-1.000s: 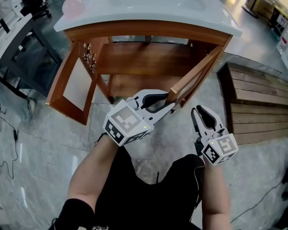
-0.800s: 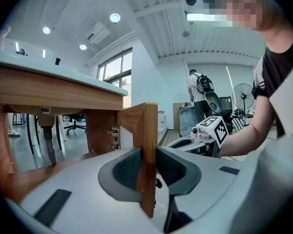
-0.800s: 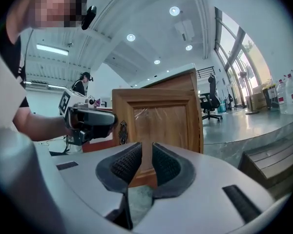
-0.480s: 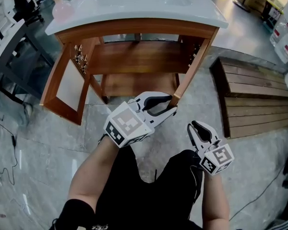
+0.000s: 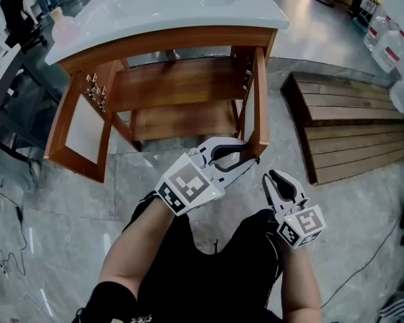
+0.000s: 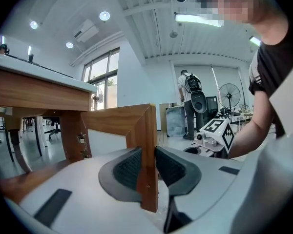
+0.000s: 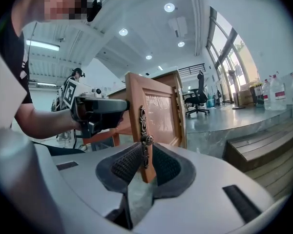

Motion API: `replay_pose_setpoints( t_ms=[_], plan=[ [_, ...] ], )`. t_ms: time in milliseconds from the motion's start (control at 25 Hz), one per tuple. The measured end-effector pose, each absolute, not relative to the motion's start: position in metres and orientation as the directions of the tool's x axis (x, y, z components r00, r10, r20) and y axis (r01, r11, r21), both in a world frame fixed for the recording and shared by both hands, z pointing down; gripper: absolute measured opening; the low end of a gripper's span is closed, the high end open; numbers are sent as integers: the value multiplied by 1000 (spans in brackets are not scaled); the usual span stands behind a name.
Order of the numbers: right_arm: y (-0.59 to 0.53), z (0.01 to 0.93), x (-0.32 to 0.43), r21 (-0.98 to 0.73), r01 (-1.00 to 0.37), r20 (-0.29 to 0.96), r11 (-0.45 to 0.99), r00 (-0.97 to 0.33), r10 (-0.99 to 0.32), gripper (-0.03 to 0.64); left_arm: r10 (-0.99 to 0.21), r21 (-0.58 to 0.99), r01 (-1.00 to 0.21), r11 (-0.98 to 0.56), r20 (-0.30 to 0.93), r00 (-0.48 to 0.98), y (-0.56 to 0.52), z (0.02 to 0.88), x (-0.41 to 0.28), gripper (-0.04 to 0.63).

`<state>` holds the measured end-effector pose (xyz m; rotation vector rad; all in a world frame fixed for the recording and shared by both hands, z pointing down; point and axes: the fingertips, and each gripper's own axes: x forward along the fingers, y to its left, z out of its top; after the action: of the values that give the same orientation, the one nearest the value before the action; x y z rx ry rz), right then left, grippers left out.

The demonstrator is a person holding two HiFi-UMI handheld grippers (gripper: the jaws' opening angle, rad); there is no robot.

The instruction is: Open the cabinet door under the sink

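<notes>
The wooden cabinet under the white sink (image 5: 168,9) has both doors open. Its right door (image 5: 261,93) stands edge-on, swung far out. My left gripper (image 5: 249,153) has that door's free edge (image 6: 146,130) between its pads (image 6: 129,167). Its jaws are closing and the pads touch the wood. My right gripper (image 5: 275,178) hangs just right of the door's near end, jaws apart. In the right gripper view the ornate metal handle (image 7: 145,130) shows between the right gripper's (image 7: 145,168) pads with a gap on each side. The left door (image 5: 74,130) stands out at the left.
A low slatted wooden platform (image 5: 350,126) lies to the right of the cabinet. Large water bottles (image 5: 384,39) stand at the upper right. A pink bottle (image 5: 64,25) sits on the sink's left corner. Cables (image 5: 7,200) trail over the grey floor at the left.
The right door has swung from a slant to nearly square with the cabinet front, with my left gripper on its edge. My right gripper has sunk a little toward me.
</notes>
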<state>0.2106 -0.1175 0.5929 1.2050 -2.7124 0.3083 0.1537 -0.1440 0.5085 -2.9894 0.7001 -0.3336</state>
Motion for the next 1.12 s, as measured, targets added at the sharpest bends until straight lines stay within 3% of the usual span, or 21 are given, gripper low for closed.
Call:
replay_pose_setpoints(
  t_ms=[200, 440, 1120],
  plan=[
    [-104, 596, 239, -122, -796, 226, 593, -604, -764, 81, -460, -111, -447, -888, 194, 866, -148, 515, 163, 84],
    [-103, 591, 215, -138, -760, 212, 635, -650, -730, 81, -524, -90, -517, -851, 195, 829, -158, 519, 138, 84],
    [-137, 546, 59, -95, -631, 164, 770, -773, -613, 15, -795, -40, -805, -592, 192, 575, -186, 510, -42, 52]
  ],
)
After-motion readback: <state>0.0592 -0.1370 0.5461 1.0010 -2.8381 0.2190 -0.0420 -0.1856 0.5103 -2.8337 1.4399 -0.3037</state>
